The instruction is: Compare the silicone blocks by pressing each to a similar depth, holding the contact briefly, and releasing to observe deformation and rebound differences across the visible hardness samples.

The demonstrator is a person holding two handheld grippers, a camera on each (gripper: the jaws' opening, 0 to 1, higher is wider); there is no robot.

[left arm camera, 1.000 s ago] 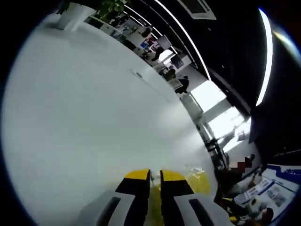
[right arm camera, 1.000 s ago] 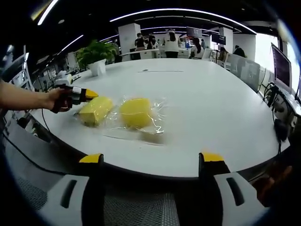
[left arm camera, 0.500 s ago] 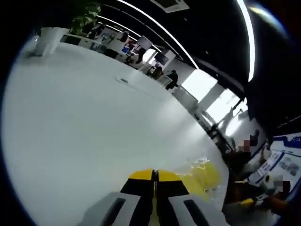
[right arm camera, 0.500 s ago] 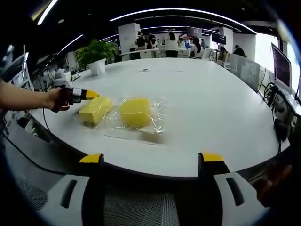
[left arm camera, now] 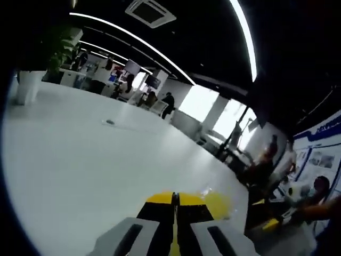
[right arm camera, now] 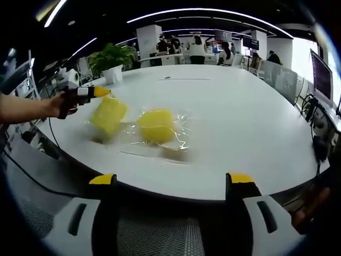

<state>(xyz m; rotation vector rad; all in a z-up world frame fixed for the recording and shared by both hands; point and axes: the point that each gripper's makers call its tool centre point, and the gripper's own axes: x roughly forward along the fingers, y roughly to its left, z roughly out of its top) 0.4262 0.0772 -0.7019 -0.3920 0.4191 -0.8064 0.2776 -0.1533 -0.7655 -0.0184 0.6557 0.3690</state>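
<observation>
Two yellow silicone blocks sit in clear plastic wrap (right arm camera: 160, 140) near the front edge of the white table (right arm camera: 240, 117). The left block (right arm camera: 108, 114) looks tipped up off the tabletop and blurred, right beside the left gripper (right arm camera: 101, 92), which a hand (right arm camera: 59, 105) holds at that block's far corner. The right block (right arm camera: 156, 125) lies flat just next to it.

From the left gripper's own view its yellow-tipped jaws are pressed together, with yellow showing just past the tips; whether they have a fold of wrap or a corner of the block pinched, I cannot tell. The right gripper (right arm camera: 173, 184) hangs back off the table edge, jaws spread wide, holding nothing.

The risk looks clear: if that left block is riding up on the wrap, it could flop over or slide toward the table edge and drop. The shared wrap may also drag the right block along, shifting both samples. And a block hanging from a corner cannot be pressed to a matched depth, so the comparison would be spoiled.
</observation>
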